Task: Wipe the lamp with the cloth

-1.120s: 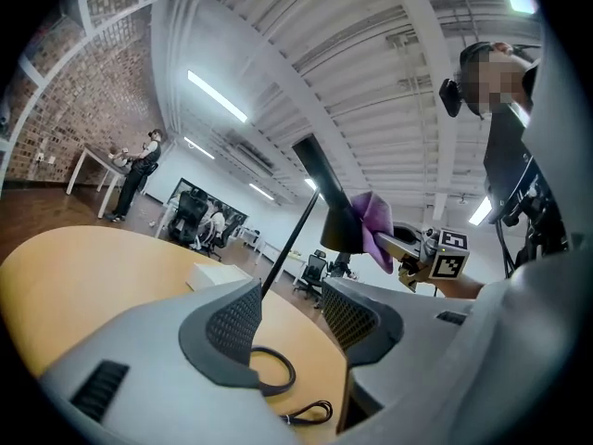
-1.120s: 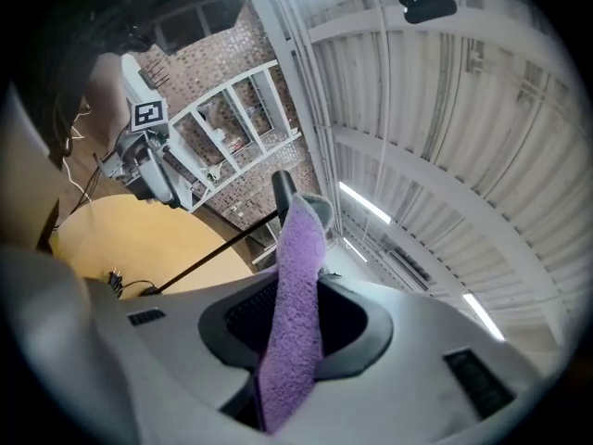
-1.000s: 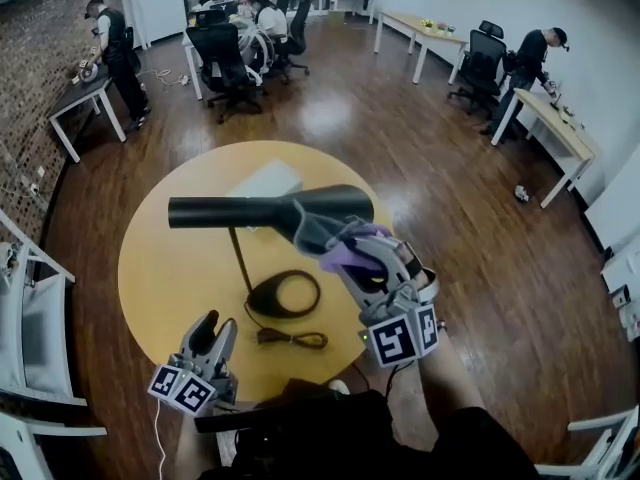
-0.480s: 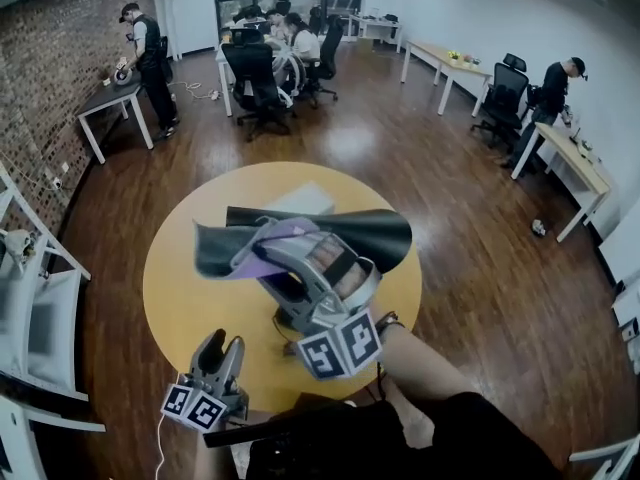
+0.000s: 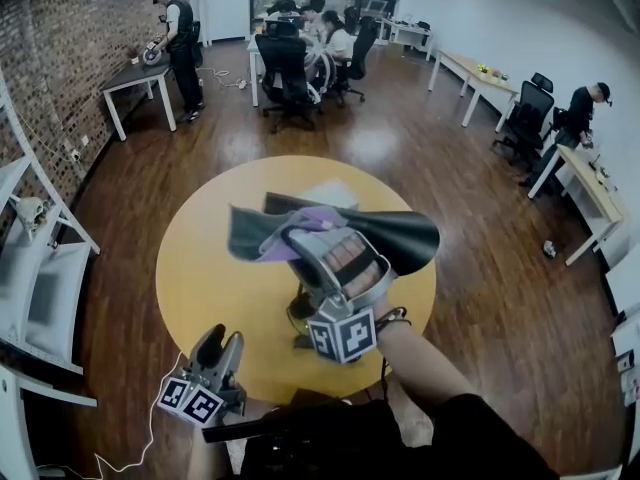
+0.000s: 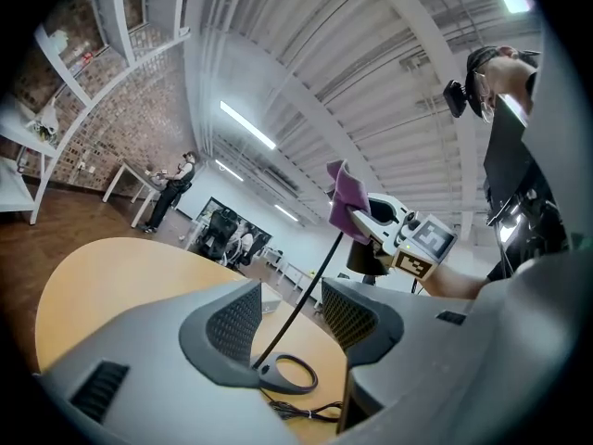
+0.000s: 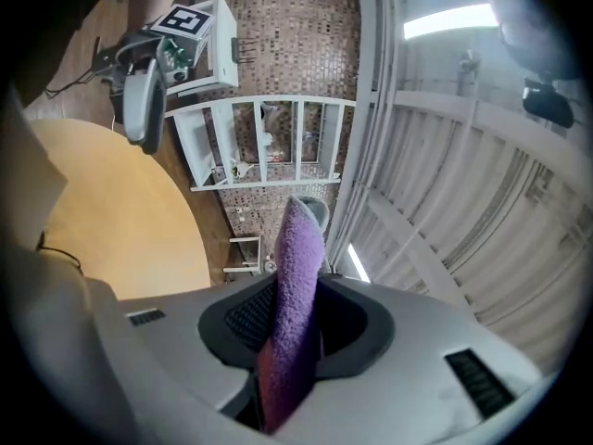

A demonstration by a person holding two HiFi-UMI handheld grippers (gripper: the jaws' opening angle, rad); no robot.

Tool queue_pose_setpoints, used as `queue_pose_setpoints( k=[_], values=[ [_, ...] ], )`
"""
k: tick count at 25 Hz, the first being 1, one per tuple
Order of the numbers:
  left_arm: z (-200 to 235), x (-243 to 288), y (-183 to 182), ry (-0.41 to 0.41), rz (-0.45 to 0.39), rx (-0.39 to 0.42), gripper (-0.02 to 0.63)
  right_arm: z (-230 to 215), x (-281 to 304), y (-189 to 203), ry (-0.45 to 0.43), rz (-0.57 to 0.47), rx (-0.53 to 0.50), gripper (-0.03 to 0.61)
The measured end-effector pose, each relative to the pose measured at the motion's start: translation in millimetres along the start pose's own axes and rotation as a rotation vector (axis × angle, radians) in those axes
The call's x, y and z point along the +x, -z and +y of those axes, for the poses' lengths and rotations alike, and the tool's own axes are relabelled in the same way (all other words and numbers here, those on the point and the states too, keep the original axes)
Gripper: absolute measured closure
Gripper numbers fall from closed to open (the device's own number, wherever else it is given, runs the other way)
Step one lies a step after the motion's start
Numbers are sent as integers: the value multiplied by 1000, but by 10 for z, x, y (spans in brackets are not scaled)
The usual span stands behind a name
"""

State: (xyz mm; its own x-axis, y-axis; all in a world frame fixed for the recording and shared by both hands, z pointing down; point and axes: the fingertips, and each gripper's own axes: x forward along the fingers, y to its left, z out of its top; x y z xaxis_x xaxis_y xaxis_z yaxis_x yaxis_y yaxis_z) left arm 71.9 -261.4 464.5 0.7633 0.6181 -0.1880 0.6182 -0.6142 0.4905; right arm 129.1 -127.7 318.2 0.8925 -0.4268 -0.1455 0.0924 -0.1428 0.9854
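Note:
A black desk lamp stands on the round yellow table (image 5: 200,268); its long head (image 5: 405,238) lies across the middle of the head view. My right gripper (image 5: 287,238) is shut on a purple cloth (image 5: 303,220) and holds it against the left half of the lamp head. In the right gripper view the cloth (image 7: 298,248) stands upright, pinched between the jaws of the right gripper (image 7: 292,321). My left gripper (image 5: 218,338) is open and empty, low at the table's near edge. Between its jaws (image 6: 292,318) I see the lamp's stem (image 6: 306,295) and ring base (image 6: 296,374).
A black cable (image 6: 310,408) lies on the table by the lamp base. A white flat object (image 5: 330,191) lies behind the lamp head. White shelving (image 5: 40,298) stands at the left. Office chairs (image 5: 285,63), desks and several people are farther off.
My right gripper has rolled and carried the cloth left along the lamp head, from its right end to its left half. The left gripper has shifted a little along the near table edge.

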Motion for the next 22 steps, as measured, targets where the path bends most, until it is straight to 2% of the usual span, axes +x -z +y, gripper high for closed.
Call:
queue_pose_setpoints(
  k=[4,12,22],
  values=[
    [-24,124,32,62,34,-1,425,193,-74,130,-47,73,-9,474],
    [-283,416,178,163,99,-17,425,343,-377,660,-163,330,26,474],
    [-342,524,241,225,152,-25,425,521,-773,837,-159,428,-4,474]
  ],
)
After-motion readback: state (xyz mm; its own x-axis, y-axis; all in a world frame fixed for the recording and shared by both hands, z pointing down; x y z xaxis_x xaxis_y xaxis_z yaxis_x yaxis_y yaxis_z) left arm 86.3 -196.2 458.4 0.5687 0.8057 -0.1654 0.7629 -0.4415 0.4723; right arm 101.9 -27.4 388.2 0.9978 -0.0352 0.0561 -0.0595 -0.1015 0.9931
